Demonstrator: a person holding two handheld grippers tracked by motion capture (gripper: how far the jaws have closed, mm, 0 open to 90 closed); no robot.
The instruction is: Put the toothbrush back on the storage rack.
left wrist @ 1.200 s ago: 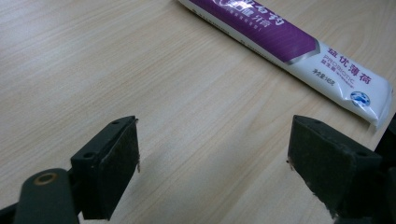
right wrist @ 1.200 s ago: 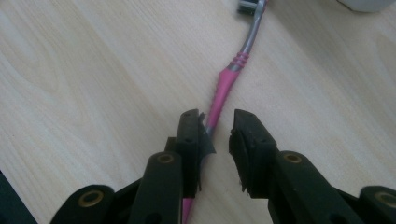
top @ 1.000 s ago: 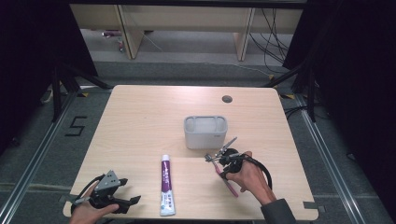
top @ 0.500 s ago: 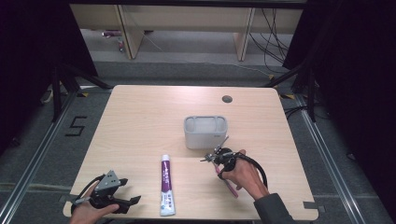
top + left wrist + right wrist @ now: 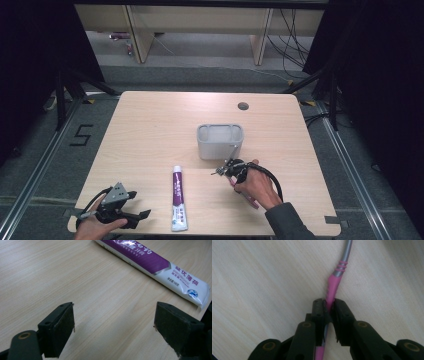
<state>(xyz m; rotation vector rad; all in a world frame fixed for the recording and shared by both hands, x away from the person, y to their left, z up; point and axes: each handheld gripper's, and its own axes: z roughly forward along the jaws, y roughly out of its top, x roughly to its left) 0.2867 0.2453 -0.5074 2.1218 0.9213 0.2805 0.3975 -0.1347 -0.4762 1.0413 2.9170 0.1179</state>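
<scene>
- Your left gripper [image 5: 131,216] rests at the counter's [image 5: 150,130] near-left corner, fingers [image 5: 60,332] spread, the toothpaste tube [image 5: 178,197] just beside.
- Your right gripper [image 5: 329,305] has just been closing; its fingers pinch the pink toothbrush [image 5: 333,286] lying before the grey holder [image 5: 220,141]. Next, likely lift it and stand it inside.

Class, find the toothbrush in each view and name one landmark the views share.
High view: toothbrush right of centre, in the right gripper, near the holder.
Right gripper view: centre, running upward, pinched by jaws that have just been closing.
Left gripper view: tube at top right.
Shared landmark: the wooden table.
</scene>
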